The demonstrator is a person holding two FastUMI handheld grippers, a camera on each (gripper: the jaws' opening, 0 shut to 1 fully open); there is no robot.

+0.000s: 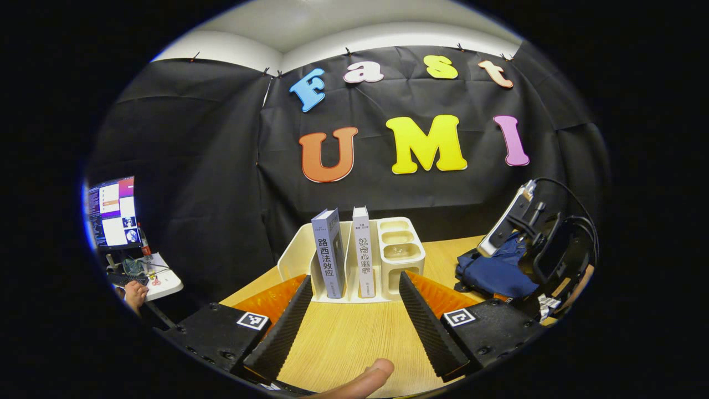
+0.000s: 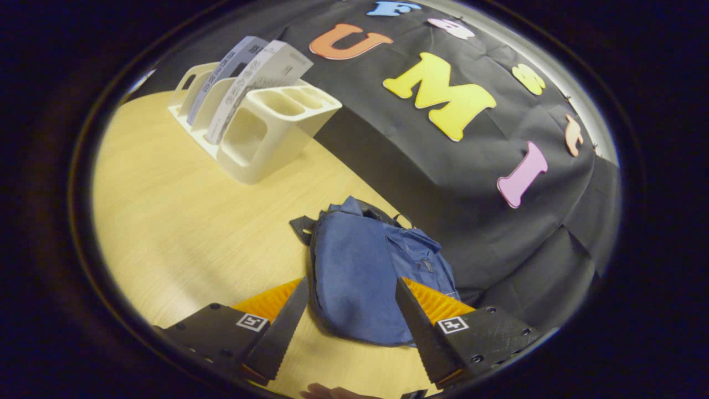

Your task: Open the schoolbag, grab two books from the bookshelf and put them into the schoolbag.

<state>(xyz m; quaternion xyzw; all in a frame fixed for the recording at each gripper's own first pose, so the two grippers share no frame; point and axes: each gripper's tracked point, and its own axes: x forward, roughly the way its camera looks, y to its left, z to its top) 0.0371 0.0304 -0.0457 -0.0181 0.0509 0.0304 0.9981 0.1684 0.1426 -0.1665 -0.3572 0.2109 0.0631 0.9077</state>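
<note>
Centrally in left gripper view, white bookshelf (image 1: 354, 260) holding 2 upright books (image 1: 329, 252), left gripper (image 1: 352, 316) fingers spread, blue schoolbag (image 2: 360, 277) lower centre of right gripper view, right gripper (image 2: 349, 327) fingers spread over it

Schoolbag (image 1: 493, 271) half hidden behind right gripper (image 1: 540, 244) — monitor (image 1: 112, 213) unreadable.

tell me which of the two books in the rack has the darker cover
The grey-blue book, standing on the left in the left gripper view. The other book, beside it and nearer the rack's small compartments, is white.
</note>
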